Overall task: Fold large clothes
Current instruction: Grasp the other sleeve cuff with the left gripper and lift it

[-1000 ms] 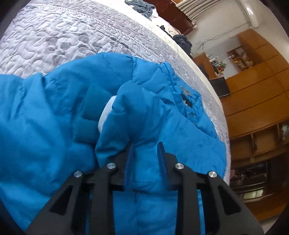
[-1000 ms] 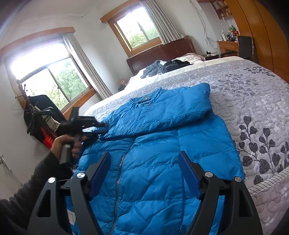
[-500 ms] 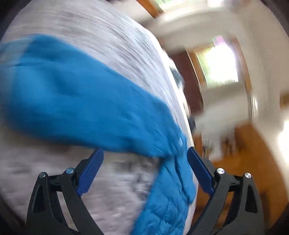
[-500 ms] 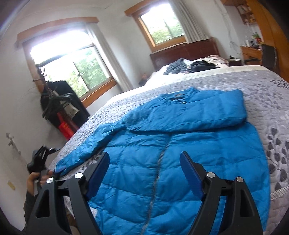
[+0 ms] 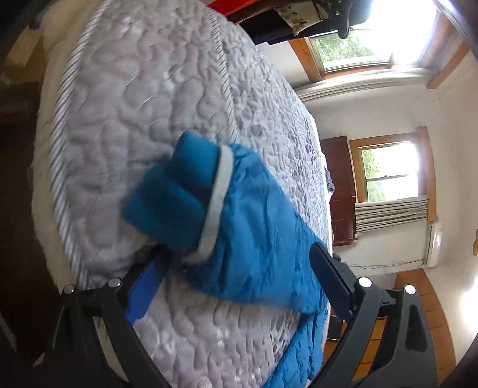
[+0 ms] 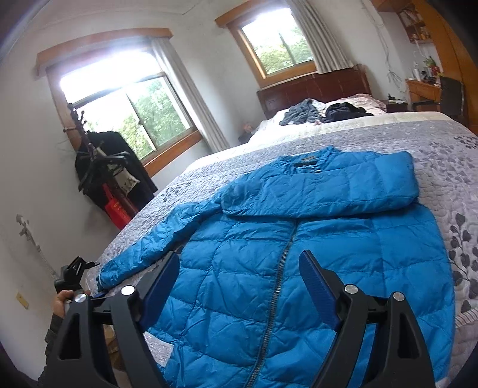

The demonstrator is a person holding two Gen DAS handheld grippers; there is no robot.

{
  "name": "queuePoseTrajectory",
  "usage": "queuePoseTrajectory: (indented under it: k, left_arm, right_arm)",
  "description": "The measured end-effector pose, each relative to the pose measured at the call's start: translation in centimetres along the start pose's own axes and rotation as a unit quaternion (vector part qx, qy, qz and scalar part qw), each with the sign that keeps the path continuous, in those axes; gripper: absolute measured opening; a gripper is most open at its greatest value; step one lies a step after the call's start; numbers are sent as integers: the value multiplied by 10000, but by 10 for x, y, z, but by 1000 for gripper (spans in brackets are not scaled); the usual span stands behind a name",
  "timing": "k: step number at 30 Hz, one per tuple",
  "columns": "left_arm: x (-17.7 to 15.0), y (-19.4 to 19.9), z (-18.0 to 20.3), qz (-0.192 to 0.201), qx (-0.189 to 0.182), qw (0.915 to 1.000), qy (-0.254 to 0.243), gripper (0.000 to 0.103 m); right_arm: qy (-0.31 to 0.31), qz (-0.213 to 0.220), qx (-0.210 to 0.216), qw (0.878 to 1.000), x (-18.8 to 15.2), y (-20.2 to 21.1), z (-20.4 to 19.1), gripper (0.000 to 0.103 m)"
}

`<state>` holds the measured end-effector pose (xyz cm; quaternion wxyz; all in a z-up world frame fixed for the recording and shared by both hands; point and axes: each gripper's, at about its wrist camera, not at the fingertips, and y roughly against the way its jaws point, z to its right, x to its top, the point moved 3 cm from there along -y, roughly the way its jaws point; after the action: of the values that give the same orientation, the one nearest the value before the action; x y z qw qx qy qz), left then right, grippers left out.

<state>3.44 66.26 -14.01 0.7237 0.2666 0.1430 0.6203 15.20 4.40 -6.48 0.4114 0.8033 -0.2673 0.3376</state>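
Blue quilted puffer jacket (image 6: 298,253) flat on grey quilted bedspread (image 6: 433,140), front up, far sleeve folded across chest, left sleeve (image 5: 239,226) outstretched. Left gripper (image 5: 236,283) jaws apart around cuff, nothing clamped. Right gripper (image 6: 239,283) jaws apart above hem.

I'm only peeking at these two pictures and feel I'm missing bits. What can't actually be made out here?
- Jacket hem: cut off by the bottom edge of the right wrist view, partly behind the right gripper.
- Sleeve cuff: motion-blurred in the left wrist view; its fabric detail is unclear.
- Left gripper: only a small dark shape in the right wrist view.
- Clothes by the headboard: too small to identify.
- Shelf items: tiny.
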Motion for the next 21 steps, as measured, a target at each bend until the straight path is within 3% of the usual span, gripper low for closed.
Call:
queuePoseTrajectory:
  k: [1,2,3,8,12,16,21]
  left_arm:
    - [5,-2,5,61,46,9999,-79,62]
    - [8,-2,3,65,111,9998,-144,45]
    - [11,-2,7,68,83,9998,-183,20]
    - [25,4,40,231,-21,9985,-492,19]
    - [29,16,113,385,-431,9920,-1118,19]
    - [10,11,217,405,-843,9755,-1989,18]
    - [-59,-20,339,80,-1309,9424,-3078,18]
  right_arm:
    - [-51,3,-19,10000,0,0,3,83]
    - [-84,3,-24,10000,0,0,5,83]
    - [-113,5,-20,9999,0,0,7,83]
    - [-139,27,-2,9999,0,0,11,83]
    - [-199,26,-6,9998,-1,2,17,83]
    - [-318,32,23,9995,-2,5,24,83]
    - [-434,199,-28,9989,-2,21,30,83]
